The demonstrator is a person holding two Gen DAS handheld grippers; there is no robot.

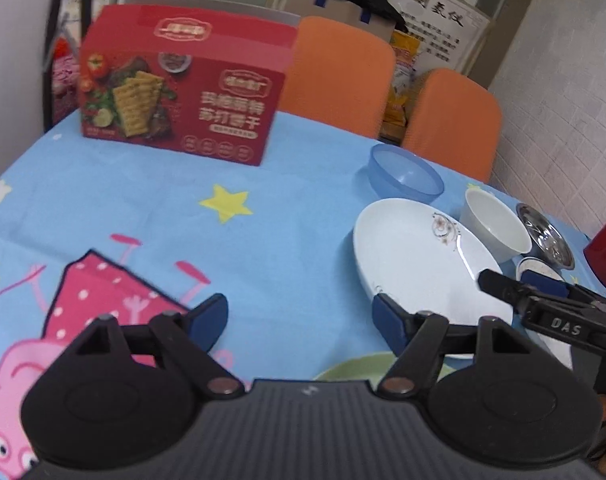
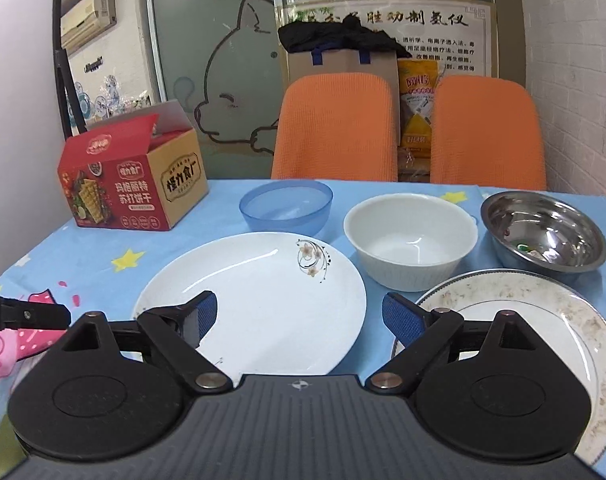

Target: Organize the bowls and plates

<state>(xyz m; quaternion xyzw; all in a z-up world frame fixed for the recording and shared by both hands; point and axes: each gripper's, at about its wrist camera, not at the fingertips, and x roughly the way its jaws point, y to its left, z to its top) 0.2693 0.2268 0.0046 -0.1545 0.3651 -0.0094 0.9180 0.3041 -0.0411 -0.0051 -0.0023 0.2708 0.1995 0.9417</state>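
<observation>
Your left hand-held gripper (image 1: 301, 322): jaws apart, empty, over the bench (image 1: 303, 216). Your right hand-held gripper (image 2: 299, 318): jaws apart, empty, above white plate (image 2: 263, 300), frame centre. Blue bowl (image 2: 286, 207), white bowl (image 2: 411, 240), steel bowl (image 2: 543, 236) behind; soiled plate (image 2: 543, 320) lower right. Box (image 2: 131, 184) upper left.

Three bowls (image 2: 286, 204) — perhaps three plates (image 2: 263, 304) — one box (image 2: 131, 184).
</observation>
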